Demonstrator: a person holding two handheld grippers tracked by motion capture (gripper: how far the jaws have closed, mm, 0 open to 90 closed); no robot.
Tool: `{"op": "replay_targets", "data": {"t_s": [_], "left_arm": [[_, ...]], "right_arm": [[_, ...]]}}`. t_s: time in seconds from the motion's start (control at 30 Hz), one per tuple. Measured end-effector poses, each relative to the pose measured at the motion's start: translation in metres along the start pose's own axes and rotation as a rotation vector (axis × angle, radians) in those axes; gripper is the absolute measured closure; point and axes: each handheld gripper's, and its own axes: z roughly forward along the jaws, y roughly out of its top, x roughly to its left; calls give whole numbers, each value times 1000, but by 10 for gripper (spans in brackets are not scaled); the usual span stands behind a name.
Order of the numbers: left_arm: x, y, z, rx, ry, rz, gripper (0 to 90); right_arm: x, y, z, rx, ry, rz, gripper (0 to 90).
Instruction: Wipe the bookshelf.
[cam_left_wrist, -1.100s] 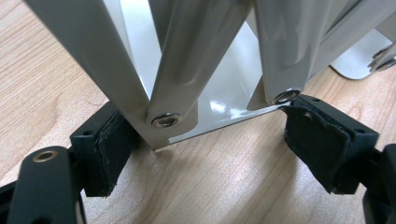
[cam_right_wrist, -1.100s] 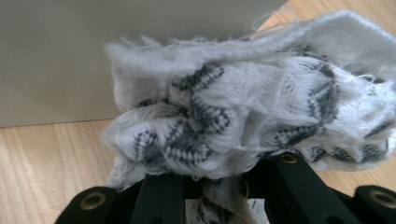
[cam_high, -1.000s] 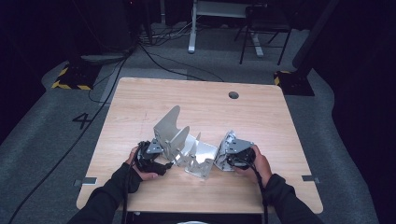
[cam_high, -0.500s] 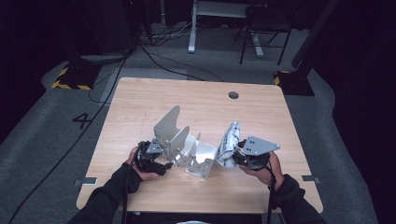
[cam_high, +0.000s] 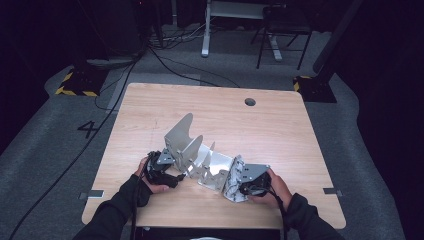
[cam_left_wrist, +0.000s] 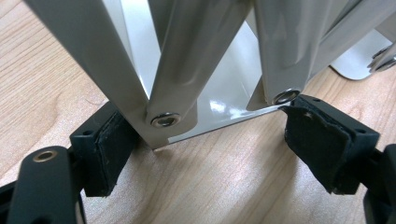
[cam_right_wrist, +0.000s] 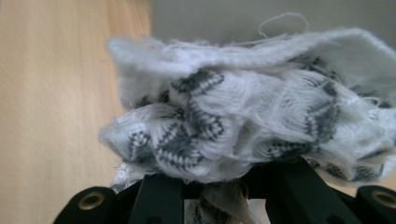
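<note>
Folded metal rack (cam_high: 200, 155), silver, standing on the wooden surface (cam_high: 280, 135) near its front edge, between the two grippers; its riveted lower corner sits between the left gripper (cam_left_wrist: 205, 140) jaws, which stand wide apart, one pad against the metal and the other just beside a rivet. Patterned cloth (cam_right_wrist: 243, 121), white with grey-black woven motifs, bunched and clamped in the right gripper (cam_high: 247, 186) jaws, closed on it, held against the rack's right end.
</note>
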Motion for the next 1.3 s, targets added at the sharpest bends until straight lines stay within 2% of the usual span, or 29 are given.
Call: {"op": "replay_targets", "data": {"t_s": [0.1, 0.17, 0.3, 0.4, 0.43, 0.47, 0.53, 0.57, 0.67, 0.73, 0.77, 0.9, 1.0, 1.1, 1.2, 1.3], "left_arm": [[0, 0, 0, 0, 0, 0, 181], [0, 0, 0, 0, 0, 0, 181], [0, 0, 0, 0, 0, -1, 181], [0, 0, 0, 1, -1, -2, 181], [0, 0, 0, 1, -1, -2, 181], [0, 0, 0, 1, -2, -2, 180], [0, 0, 0, 1, -1, -2, 180], [0, 0, 0, 1, -1, -3, 180], [0, 0, 0, 1, -2, -2, 180], [0, 0, 0, 1, -2, -2, 181], [0, 0, 0, 1, -2, -2, 181], [0, 0, 0, 1, -2, -3, 180], [0, 0, 0, 1, -2, -3, 181], [0, 0, 0, 1, -2, -2, 181], [0, 0, 0, 1, -2, -2, 181], [0, 0, 0, 1, -2, -2, 181]], "right_arm": [[-2, -4, 8, 14, 20, 22, 734], [0, -1, 6, 21, 1, -4, 733], [1, 9, -13, -35, -25, -26, 734], [-5, 18, -30, -88, -91, -21, 733], [-5, 18, -30, -88, -91, -21, 733], [-12, 22, -41, -126, -141, -11, 731], [-19, 25, -48, -154, -174, 8, 730], [-19, 25, -48, -154, -174, 8, 730], [-33, 29, -55, -182, -235, 33, 729], [-43, 28, -53, -164, -276, 47, 727], [-48, 27, -50, -158, -279, 63, 728], [-64, 18, -36, -103, -272, 106, 735], [-66, 9, -22, -53, -245, 122, 736], [-61, 5, -10, 4, -210, 100, 736], [-52, 3, -4, 36, -173, 66, 737], [-40, 6, -9, 20, -119, 28, 737]]}}
